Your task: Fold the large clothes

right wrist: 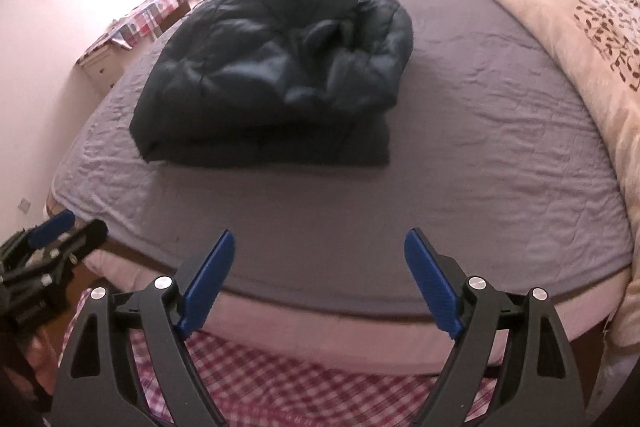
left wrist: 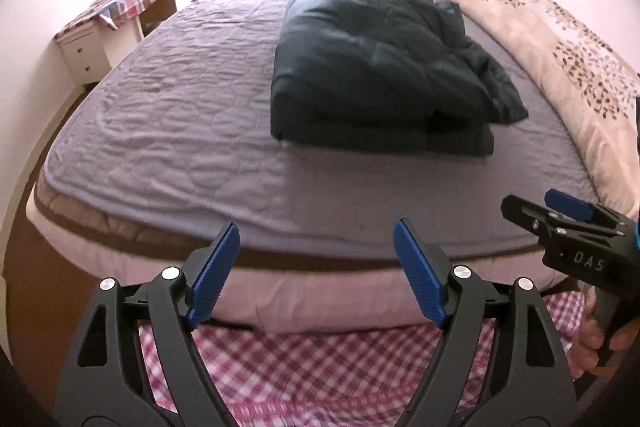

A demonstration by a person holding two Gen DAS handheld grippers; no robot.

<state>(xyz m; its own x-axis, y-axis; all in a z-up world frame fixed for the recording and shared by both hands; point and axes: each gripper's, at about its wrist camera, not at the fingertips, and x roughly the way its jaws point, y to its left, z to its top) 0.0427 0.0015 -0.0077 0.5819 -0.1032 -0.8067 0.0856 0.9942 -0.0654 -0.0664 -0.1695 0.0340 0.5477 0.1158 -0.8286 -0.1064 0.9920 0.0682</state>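
Jacket (left wrist: 372, 67) folded on bed (left wrist: 168, 131); fold looks nearly finished.
Left gripper (left wrist: 316, 275) and right gripper (right wrist: 320, 283) spread wide, grasping nothing, near bed's edge; next likely tidying loose sleeve.

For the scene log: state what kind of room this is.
Most likely a home bedroom: a large bed under a grey quilted cover, a floral cream duvet along its side, and a white drawer unit by the wall. A dark puffy jacket lies folded on it.
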